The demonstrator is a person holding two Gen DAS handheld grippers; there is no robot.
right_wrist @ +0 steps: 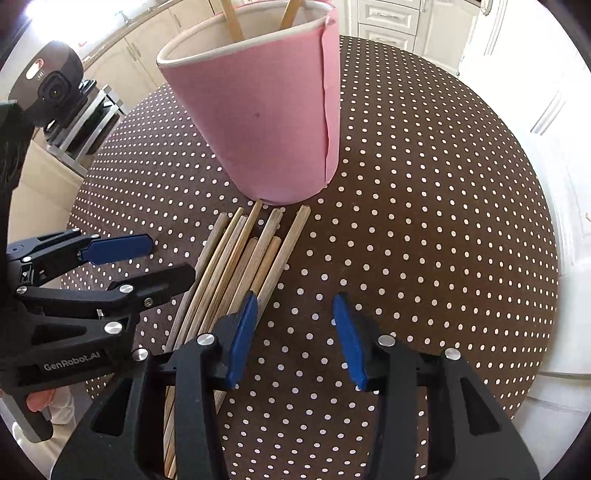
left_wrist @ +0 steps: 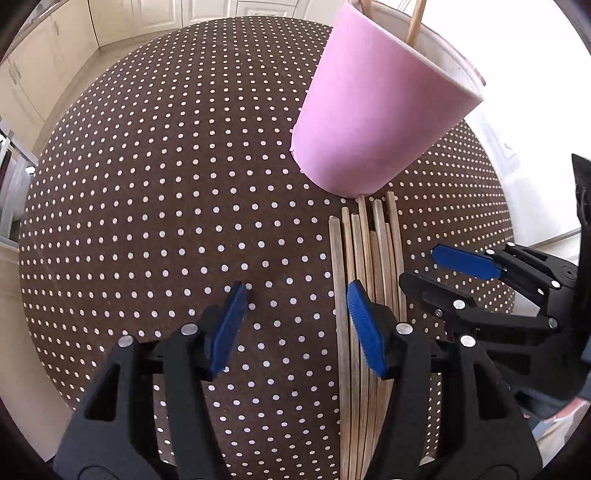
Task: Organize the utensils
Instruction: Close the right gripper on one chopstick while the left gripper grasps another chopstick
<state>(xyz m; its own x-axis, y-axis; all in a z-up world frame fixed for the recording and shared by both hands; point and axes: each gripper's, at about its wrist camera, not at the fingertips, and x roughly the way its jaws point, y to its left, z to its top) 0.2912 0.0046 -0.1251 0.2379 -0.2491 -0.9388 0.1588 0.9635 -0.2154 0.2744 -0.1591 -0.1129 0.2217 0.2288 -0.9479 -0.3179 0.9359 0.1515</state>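
Several wooden chopsticks (left_wrist: 369, 258) (right_wrist: 240, 258) lie side by side on the dotted tablecloth, their far ends against the foot of a pink cup (left_wrist: 369, 110) (right_wrist: 266, 122). Two more chopsticks (right_wrist: 231, 18) stand inside the cup. My left gripper (left_wrist: 298, 291) (right_wrist: 171, 254) points down and is open; its right finger hangs over the bundle's left side and its gap is over bare cloth. My right gripper (right_wrist: 295, 299) (left_wrist: 419, 266) is open too, empty, with its left finger over the bundle's right edge.
The round table (left_wrist: 147, 184) carries a brown cloth with white dots and drops off on all sides. Cream cabinets (right_wrist: 388, 18) ring the room. A person's fingers (right_wrist: 37, 400) hold the left gripper's handle.
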